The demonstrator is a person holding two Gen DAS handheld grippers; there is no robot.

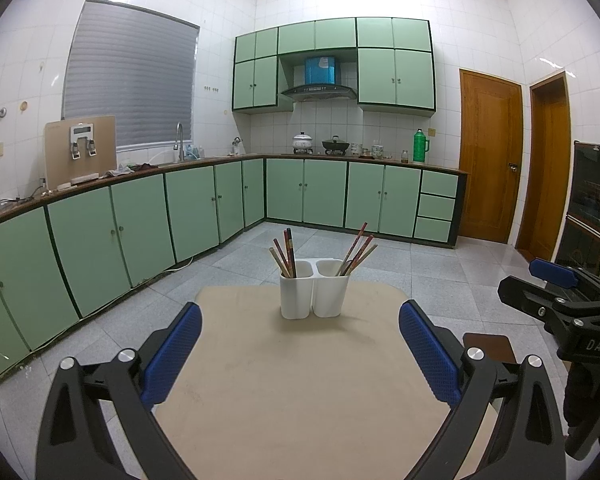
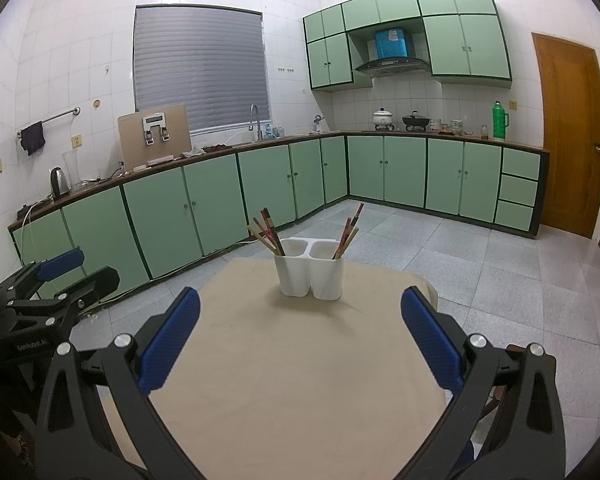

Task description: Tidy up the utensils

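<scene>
**Left wrist view: chopsticks already sorted, both grippers empty**

Left wrist view shows the white two-cup holder (image 1: 315, 289) standing upright on the beige table (image 1: 300, 380), toward the far edge at about 12 o'clock from the left gripper (image 1: 300, 356). One bunch of chopsticks (image 1: 285, 256) leans toward 11 o'clock out of the left cup; a second bunch (image 1: 358, 251) leans toward 1 o'clock out of the right cup. No loose utensil lies on the tabletop that either camera shows.

The left gripper's jaws stand wide apart with nothing between the blue pads, and it is well short of the holder. The right gripper (image 2: 300, 340) is likewise spread wide and holds nothing; in the left view its body sits off at 3 o'clock, beyond the table's edge.

From the right wrist, the holder (image 2: 310, 270) sits at 12 o'clock, both cups filled, chopsticks upright but splayed.

Judging by this, the sorting looks finished or nearly so: every visible stick is in a cup. What I cannot tell is whether the split between the two cups is the intended one, or whether more utensils wait out of frame. If anything is left, it is likely a tidy-up of the leaning sticks
</scene>
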